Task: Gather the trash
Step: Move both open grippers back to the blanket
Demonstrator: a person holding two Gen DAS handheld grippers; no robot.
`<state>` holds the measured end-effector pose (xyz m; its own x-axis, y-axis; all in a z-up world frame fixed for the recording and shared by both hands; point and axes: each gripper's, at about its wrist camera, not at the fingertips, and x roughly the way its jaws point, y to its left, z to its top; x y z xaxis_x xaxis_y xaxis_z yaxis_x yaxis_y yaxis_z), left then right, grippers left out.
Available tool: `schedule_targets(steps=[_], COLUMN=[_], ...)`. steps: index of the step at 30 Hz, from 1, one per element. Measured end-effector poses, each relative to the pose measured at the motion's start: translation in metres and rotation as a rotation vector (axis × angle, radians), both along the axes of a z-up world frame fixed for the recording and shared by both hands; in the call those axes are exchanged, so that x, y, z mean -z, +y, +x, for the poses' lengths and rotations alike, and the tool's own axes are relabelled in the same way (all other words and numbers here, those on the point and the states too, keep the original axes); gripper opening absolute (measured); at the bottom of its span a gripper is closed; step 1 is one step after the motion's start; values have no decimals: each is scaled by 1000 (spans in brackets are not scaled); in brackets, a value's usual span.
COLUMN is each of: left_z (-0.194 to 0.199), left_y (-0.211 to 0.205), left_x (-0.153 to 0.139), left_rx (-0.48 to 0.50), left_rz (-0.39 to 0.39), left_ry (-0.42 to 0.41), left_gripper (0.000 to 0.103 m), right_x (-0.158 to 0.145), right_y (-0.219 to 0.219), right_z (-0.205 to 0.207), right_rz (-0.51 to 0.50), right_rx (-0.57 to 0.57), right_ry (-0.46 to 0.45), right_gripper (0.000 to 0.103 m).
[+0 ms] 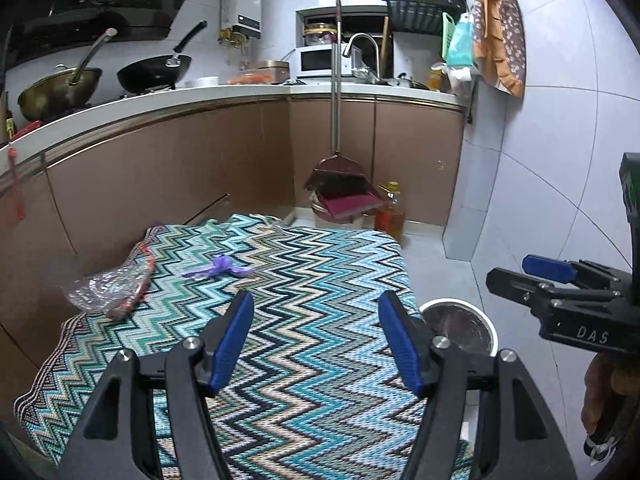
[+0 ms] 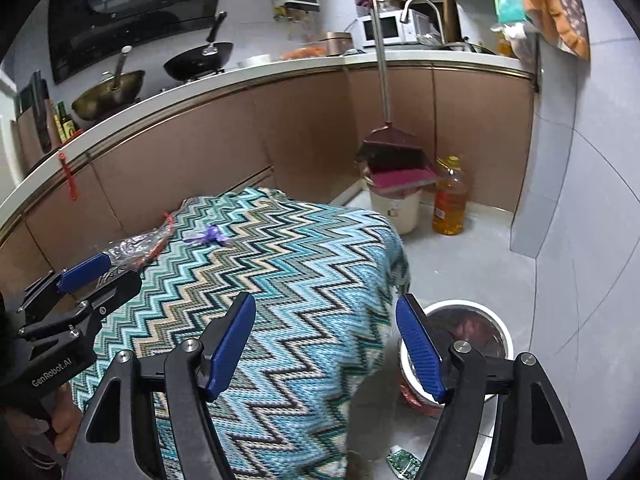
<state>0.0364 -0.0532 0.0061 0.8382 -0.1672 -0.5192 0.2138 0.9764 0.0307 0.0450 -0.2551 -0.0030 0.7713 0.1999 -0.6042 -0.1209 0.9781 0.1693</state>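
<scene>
Holding both claws over the table, we see each one spread apart with nothing between its blue pads. Our left claw (image 1: 316, 336) hangs above the middle of the zigzag cloth (image 1: 304, 280) that covers the table. Our right claw (image 2: 326, 340) sits at the cloth's right edge, one finger over the fabric and the other over the round metal bin (image 2: 476, 332) on the floor just beside the table. In the left view the right claw shows at the far right, a hand (image 1: 608, 392) gripping its handle; in the right view the left claw shows at the lower left.

Moving outward, we find the trash on the far left part of the cloth. A crumpled clear plastic bag (image 1: 106, 288) with a red trim lies at the left edge, partly hanging off it. Near it, toward the middle, lies a small purple scrap (image 1: 220, 268), apart from the bag. Inside the bin we see something reddish, too blurred to name. A small green-and-white packet (image 2: 402, 460) lies on the floor tiles below the bin.

Farther off, a dustpan (image 1: 344, 192) with a long handle stands on a pale bucket (image 2: 394, 208) against the brown cabinets, with a bottle of oil (image 2: 450, 200) just beside it. On the counter above we see two woks (image 1: 60, 88) and a sink tap (image 1: 362, 48).
</scene>
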Motion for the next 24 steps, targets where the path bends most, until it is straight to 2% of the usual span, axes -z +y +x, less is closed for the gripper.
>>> schedule_targets(steps=[9, 24], left_z=[-7, -4], left_y=[41, 96], left_x=[-5, 2], left_rx=[-56, -142], left_rz=[-14, -14], left_ry=[-35, -35], left_gripper=[64, 64], right_x=[-20, -23], right_y=[40, 97], right_z=[2, 10], right_rz=[-29, -50], right_rx=[-58, -129], right_ry=[-21, -15], right_gripper=[72, 73])
